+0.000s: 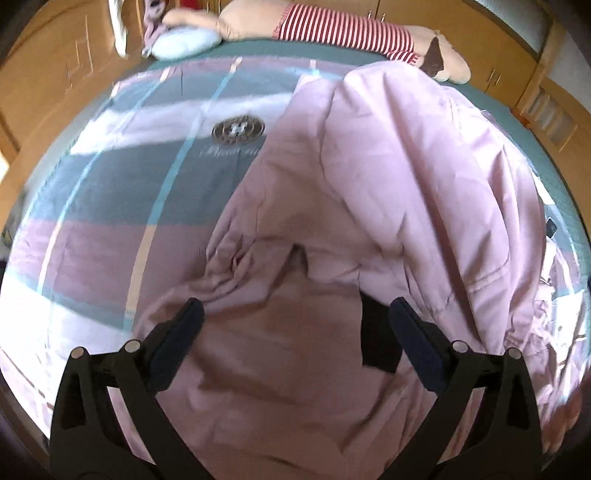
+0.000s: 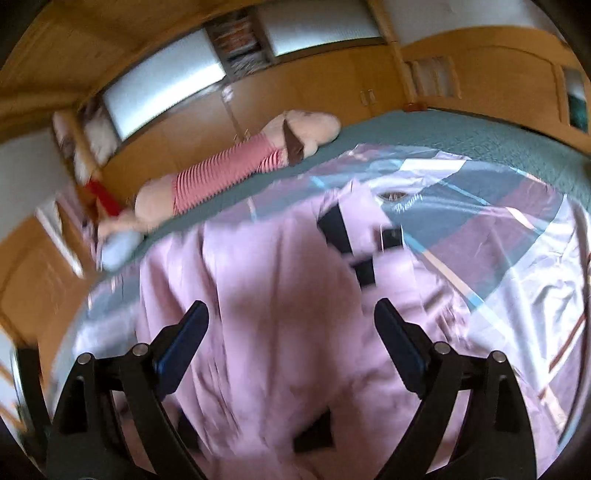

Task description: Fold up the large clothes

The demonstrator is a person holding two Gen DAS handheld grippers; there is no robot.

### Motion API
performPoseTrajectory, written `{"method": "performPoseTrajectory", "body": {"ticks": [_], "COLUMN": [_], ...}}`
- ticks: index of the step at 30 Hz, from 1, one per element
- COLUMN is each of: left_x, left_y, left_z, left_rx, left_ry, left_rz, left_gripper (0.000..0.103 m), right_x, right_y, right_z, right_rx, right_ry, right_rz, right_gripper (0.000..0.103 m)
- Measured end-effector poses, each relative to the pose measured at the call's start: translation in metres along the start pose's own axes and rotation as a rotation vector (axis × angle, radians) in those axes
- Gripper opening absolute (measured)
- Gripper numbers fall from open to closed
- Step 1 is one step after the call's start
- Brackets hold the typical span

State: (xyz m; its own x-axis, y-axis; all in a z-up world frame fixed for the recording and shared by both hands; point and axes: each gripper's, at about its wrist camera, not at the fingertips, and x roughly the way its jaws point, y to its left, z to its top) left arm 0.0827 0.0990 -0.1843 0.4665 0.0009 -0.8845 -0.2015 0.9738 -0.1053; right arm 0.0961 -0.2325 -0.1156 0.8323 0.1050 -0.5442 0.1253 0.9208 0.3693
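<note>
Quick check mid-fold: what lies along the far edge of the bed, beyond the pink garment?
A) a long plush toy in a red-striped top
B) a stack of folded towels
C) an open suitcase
A: a long plush toy in a red-and-white striped top lies along the far edge, past the pink garment.

A bed with a green cover (image 1: 295,50) fills the frame's middle; wooden wardrobes (image 2: 314,92) line the top, with frosted glass panels (image 2: 162,88) and open shelves (image 2: 238,38) between them.

Garment (image 1: 369,177) lies spread on the quilt (image 1: 110,184), which covers the bed (image 1: 280,50). Long plush toy (image 1: 332,29) lies along the bed's far edge, small pillow (image 1: 184,42) at its left end. Wardrobe (image 2: 314,85) stands behind the bed.
</note>
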Motion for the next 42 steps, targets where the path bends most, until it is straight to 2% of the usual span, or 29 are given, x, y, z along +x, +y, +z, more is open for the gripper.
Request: {"method": "performPoseTrajectory", "body": {"ticks": [2,3,4,6,7,8,10,14,17,18,20,22,24,26,28,30,31,33,35,37,39,40,42], "left_x": [0.003,0.002,0.005,0.009,0.012,0.014,0.014,0.018,0.039,0.047,0.067,0.076,0.076,0.071,0.062,0.048,0.037,0.017,0.009,0.011,0.028,0.044,0.052], "left_y": [0.007,0.006,0.007,0.004,0.003,0.004,0.009,0.022,0.029,0.028,0.02,0.008,0.004,0.004,0.008,0.011,0.012,0.006,0.002,0.004,0.01,0.013,0.005], "left_z": [0.006,0.004,0.005,0.003,0.003,0.004,0.006,0.015,0.014,0.013,0.01,0.005,0.003,0.004,0.006,0.008,0.008,0.005,-0.003,-0.016,-0.028,-0.036,-0.046], "left_rx": [0.002,0.013,0.023,0.035,0.034,0.026,0.0,-0.066,-0.092,-0.077,0.003,0.078,0.095,0.08,0.038,-0.01,-0.022,0.008,0.038,0.032,0.008,0.013,0.081], "left_ry": [0.018,0.023,0.025,0.032,0.033,0.033,0.03,0.043,0.105,0.127,0.155,0.136,0.124,0.128,0.124,0.081,0.031,-0.084,-0.128,-0.102,-0.03,-0.002,-0.06], "left_rz": [-0.025,-0.038,-0.043,-0.023,-0.005,0.021,0.024,-0.012,-0.013,0.002,0.086,0.154,0.183,0.18,0.16,0.126,0.113,0.145,0.155,0.09,0.029,0.041,0.105], "left_gripper": [0.101,0.101,0.101,0.101,0.101,0.101,0.101,0.101,0.101,0.101,0.101,0.101,0.101,0.101,0.101,0.101,0.101,0.101,0.101,0.101,0.101,0.101,0.101], "right_x": [0.025,0.039,0.062,0.118,0.137,0.137,0.136,0.134,0.119,0.105,0.057,0.024,0.002,0.0,0.021,0.046,0.041,0.044,0.043,0.041,0.046,0.046,0.047], "right_y": [0.016,0.023,0.031,0.039,0.042,0.045,0.047,0.039,0.033,0.029,0.014,0.004,-0.012,-0.03,-0.061,-0.079,-0.078,-0.073,-0.071,-0.074,-0.07,-0.07,-0.07], "right_z": [0.005,0.0,-0.008,-0.039,-0.059,-0.07,-0.071,-0.067,-0.059,-0.053,-0.04,-0.03,-0.023,-0.029,-0.057,-0.086,-0.085,-0.086,-0.09,-0.091,-0.093,-0.095,-0.096], "right_rx": [-0.045,-0.075,-0.132,-0.262,-0.329,-0.388,-0.387,-0.358,-0.339,-0.303,-0.212,-0.199,-0.224,-0.245,-0.282,-0.307,-0.303,-0.326,-0.347,-0.338,-0.334,-0.336,-0.341], "right_ry": [0.009,0.031,0.088,0.288,0.325,0.258,0.24,0.237,0.28,0.287,0.164,0.068,0.015,0.053,0.198,0.341,0.304,0.315,0.305,0.301,0.296,0.294,0.292], "right_rz": [-0.004,-0.016,-0.036,-0.094,-0.137,-0.169,-0.185,-0.148,-0.112,-0.069,0.001,-0.018,-0.082,-0.137,-0.21,-0.237,-0.223,-0.26,-0.276,-0.267,-0.263,-0.265,-0.27], "right_gripper": [0.101,0.102,0.102,0.102,0.102,0.102,0.102,0.102,0.102,0.102,0.102,0.102,0.102,0.102,0.102,0.102,0.102,0.102,0.102,0.102,0.102,0.102,0.102]}}
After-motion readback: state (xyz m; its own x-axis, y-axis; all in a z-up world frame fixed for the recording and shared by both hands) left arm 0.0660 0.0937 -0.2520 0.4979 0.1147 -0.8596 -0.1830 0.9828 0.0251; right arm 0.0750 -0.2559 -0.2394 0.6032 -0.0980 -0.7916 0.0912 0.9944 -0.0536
